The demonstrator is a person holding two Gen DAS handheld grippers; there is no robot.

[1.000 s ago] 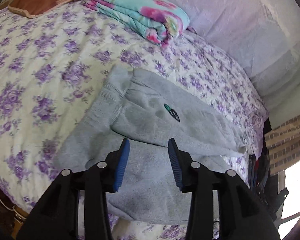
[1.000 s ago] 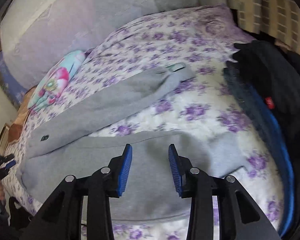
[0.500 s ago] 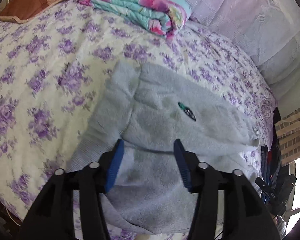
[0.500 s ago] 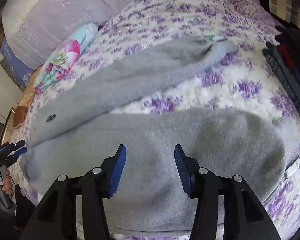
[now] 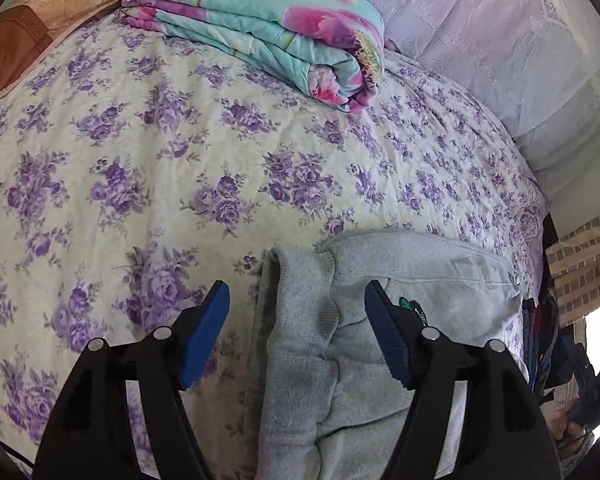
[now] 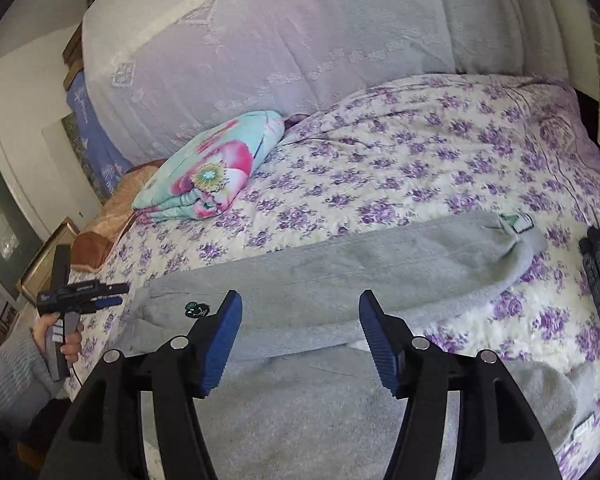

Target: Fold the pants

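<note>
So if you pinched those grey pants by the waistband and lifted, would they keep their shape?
Probably not: the grey pants lie limp and creased on the bedspread, so they would likely droop. The fleecy fabric looks thick, so probably grippy rather than slippery, with some weight.

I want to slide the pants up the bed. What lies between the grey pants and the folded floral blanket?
Only bare bedspread: in both wrist views, nothing sits between the grey pants and the folded floral blanket.
</note>
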